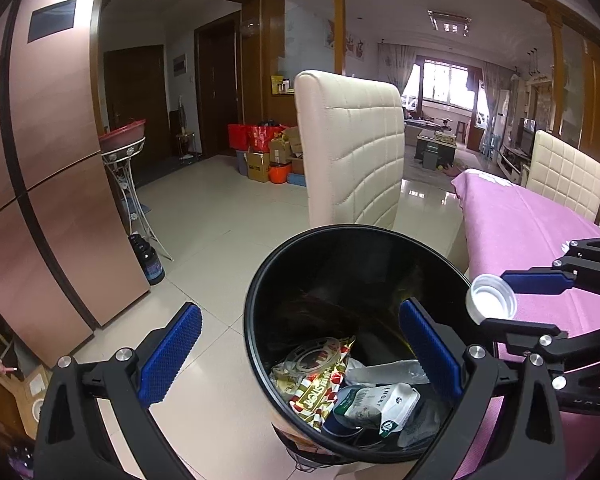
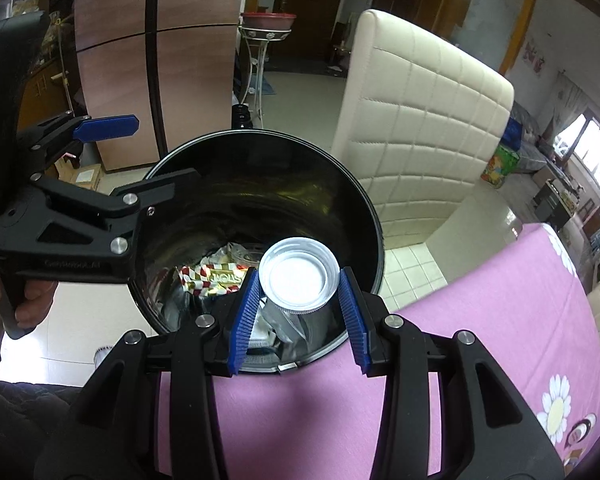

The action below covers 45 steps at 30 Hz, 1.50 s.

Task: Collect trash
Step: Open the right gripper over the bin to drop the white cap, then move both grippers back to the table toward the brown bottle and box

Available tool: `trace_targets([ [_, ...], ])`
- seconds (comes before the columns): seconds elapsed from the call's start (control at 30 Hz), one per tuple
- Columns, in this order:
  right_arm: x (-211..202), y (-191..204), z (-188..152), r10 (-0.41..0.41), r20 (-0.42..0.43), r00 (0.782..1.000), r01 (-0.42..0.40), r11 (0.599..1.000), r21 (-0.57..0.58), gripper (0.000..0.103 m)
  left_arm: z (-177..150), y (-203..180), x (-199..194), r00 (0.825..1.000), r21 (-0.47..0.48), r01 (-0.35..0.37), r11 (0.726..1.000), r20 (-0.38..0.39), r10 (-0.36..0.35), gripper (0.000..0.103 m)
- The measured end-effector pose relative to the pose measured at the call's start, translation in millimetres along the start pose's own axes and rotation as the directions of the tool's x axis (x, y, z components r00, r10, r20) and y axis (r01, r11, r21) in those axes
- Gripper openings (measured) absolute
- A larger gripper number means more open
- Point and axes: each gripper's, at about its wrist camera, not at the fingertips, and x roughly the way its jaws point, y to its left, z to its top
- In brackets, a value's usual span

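A black round trash bin stands against the pink table's edge. It holds a red and gold wrapper, a white pouch and clear plastic. My left gripper is open wide and straddles the bin's rim, one finger inside and the other outside, clear of the wall. My right gripper is shut on a white plastic cap. The cap's hollow side faces the camera, and it hangs over the bin's mouth near the table-side rim.
A cream quilted chair stands just behind the bin. The table with the pink flowered cloth lies to the right. A brown cabinet and a wire stand with a red basin are on the left. A hand grips the left tool.
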Motion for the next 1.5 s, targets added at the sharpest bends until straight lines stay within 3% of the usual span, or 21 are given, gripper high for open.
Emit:
trace_targets([
  [0.07,2.5,2.2,3.7,-0.005,0.003,1.000,0.005,1.000,-0.001,0.043,-0.5,2.8,-1.0,1.000,-0.008,-0.001,1.000,-0.001,0.001,0.096],
  [0.1,3.6,1.6,6.1,-0.006,0.005,1.000,0.006,1.000,0.005,0.051,-1.6,3.7,-0.8,1.000,-0.010,0.000,1.000,-0.001,0.000,0.096],
  [0.13,3.6,0.1,6.6,-0.005,0.008,1.000,0.005,1.000,0.013,0.069,-1.7,4.8,-1.5,1.000,-0.012,0.001,1.000,-0.002,-0.001,0.096],
  [0.2,-0.3,-4.5,7.8,-0.024,0.044,0.999,0.023,0.999,0.041,0.077,-1.0,4.9,-2.4,1.000,-0.014,0.005,1.000,-0.003,-0.005,0.096],
  [0.43,-1.1,-16.8,-3.8,-0.040,0.016,0.999,0.039,0.997,0.063,0.076,-4.0,-7.3,-3.0,0.999,0.012,0.040,0.999,-0.009,-0.040,0.096],
  [0.67,-3.0,-32.6,-25.2,-0.057,-0.005,0.998,0.057,0.994,0.096,0.076,-3.6,-43.0,-4.5,0.999,0.093,0.042,0.995,0.007,-0.043,0.096],
  [1.0,-23.0,-65.6,-61.5,-0.111,-0.017,0.994,0.113,0.981,0.159,0.076,3.8,-93.4,-4.4,0.993,0.180,0.119,0.976,0.001,-0.121,0.096],
  [1.33,-55.7,-129.1,-114.9,-0.229,-0.064,0.971,0.238,0.933,0.271,0.076,11.1,-176.2,-2.1,0.977,0.322,0.202,0.925,0.005,-0.215,0.096],
  [1.5,-77.2,-171.4,-149.8,-0.317,-0.103,0.943,0.333,0.882,0.335,0.076,18.0,-228.8,-4.1,0.948,0.363,0.293,0.885,0.010,-0.318,0.096],
])
